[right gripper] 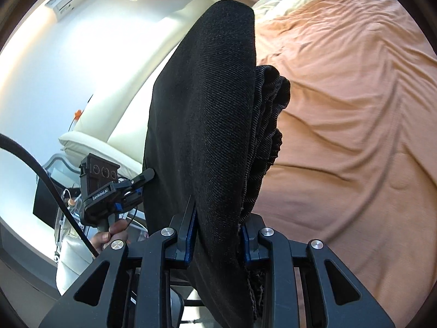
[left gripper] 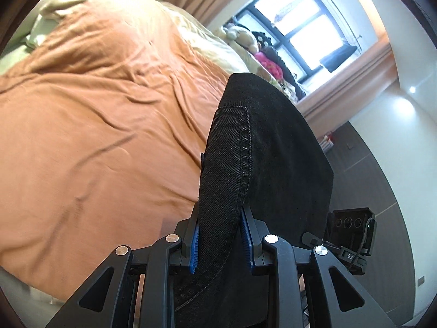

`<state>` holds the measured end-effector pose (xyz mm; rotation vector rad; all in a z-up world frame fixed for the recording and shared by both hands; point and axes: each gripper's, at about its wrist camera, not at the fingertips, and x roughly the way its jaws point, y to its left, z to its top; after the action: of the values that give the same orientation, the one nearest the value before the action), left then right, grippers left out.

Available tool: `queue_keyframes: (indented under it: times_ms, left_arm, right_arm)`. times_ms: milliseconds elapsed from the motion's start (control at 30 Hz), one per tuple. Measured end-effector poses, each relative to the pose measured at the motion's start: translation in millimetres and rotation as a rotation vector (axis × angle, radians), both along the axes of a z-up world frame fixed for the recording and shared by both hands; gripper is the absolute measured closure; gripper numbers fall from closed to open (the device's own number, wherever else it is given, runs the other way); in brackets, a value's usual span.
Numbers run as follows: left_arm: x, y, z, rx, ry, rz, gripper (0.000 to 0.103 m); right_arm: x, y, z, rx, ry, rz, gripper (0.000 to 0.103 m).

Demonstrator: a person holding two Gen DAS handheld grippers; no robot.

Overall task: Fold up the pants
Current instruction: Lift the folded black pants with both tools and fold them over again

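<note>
Orange bedding [left gripper: 95, 125] fills the background, rumpled and spread over a bed [right gripper: 355, 109], with a window [left gripper: 300, 22] beyond it. On the left, the pants [left gripper: 262, 142] are seen pinched in the left gripper [left gripper: 222, 242], whose blue pads [left gripper: 194, 246] are pressed onto a thick, stitched edge of the black denim. On the right, the same garment is clamped by the right gripper [right gripper: 217, 239], closed on several bunched layers. The pants are thus held up off the bedding between both tools, apparently so the cloth can be kept taut and carried over the bed. By this judgement, a fold is under way and the garment is not yet laid flat.
</note>
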<state>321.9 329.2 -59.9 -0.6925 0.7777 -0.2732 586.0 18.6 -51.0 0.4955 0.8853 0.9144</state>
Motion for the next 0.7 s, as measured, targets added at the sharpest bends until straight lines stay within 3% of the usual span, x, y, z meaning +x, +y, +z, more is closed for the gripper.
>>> queue_keyframes:
  times_ms: [700]
  left_arm:
    - [-30.5,179.6,17.3,0.111,0.030,0.230,0.076]
  right_arm:
    - [87.3,233.4,-35.0,0.028,0.011,0.204,0.081]
